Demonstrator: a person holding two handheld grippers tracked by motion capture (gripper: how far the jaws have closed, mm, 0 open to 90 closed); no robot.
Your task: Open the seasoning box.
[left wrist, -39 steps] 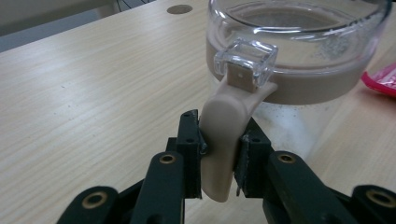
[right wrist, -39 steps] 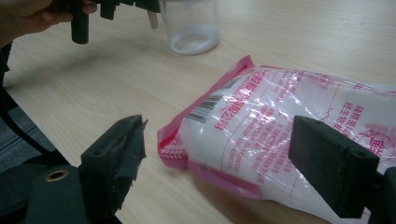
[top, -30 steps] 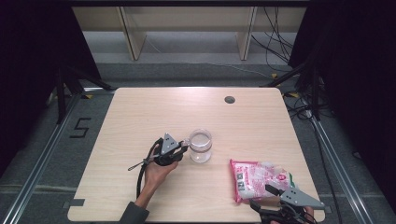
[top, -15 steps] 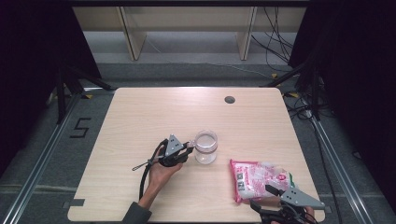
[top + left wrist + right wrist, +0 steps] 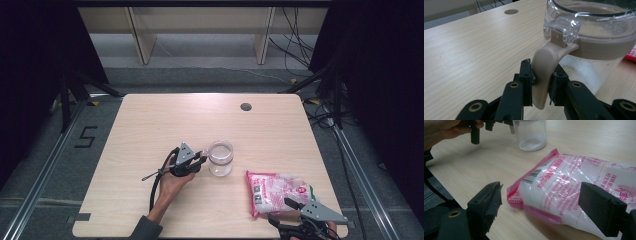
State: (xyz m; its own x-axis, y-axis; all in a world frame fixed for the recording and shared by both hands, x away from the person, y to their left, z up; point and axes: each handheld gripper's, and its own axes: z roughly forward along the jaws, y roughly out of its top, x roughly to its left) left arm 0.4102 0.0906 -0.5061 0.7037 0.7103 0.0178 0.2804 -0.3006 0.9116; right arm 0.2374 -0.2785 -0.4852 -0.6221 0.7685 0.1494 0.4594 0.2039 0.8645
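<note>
Near edge of the desk point(image 5: 150, 125): right gripper point(image 5: 295, 210) sits low at the front right corner, jaws wide apart w/ nothing between them, aimed at the pink-and-clear bag point(image 5: 277, 190) of white stuff lying flat just ahead of it. Further in, mid-desk, left gripper point(image 5: 541, 87) is clamped on the beige handle point(image 5: 546, 67) of the clear jar point(image 5: 220, 157), pinching it from both sides. Jar's upright, a bit left of the bag, not touching it. Far side: a small round hole point(image 5: 245, 106) in the desktop.
</note>
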